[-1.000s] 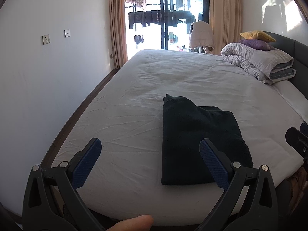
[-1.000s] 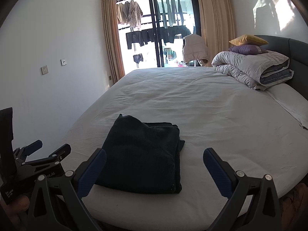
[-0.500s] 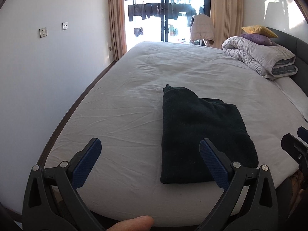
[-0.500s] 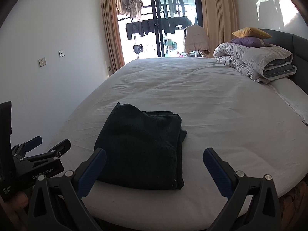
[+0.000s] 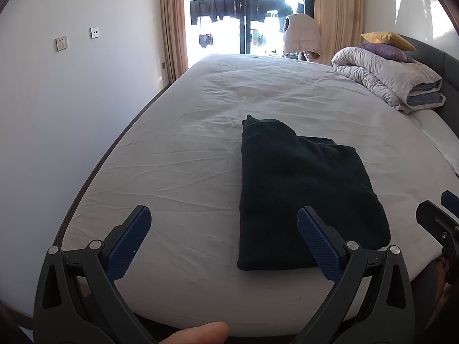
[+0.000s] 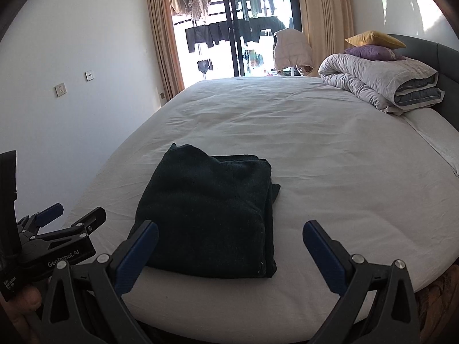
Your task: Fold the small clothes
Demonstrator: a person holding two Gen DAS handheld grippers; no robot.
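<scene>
We hold left gripper [image 5: 223, 242] & right gripper [image 6: 231, 253] both spread, empty (nothing pinched); nudging the folded dark garment [image 6: 209, 215] w/ either could undo its layers.

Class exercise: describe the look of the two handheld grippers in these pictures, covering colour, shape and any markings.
Both the left gripper and the right gripper have black, angular plastic arms with triangular cut-outs and silver screw heads. Each finger ends in a flat blue textured pad. In the right wrist view, white "GenRobot.AI" lettering shows on the left gripper's black body.
</scene>
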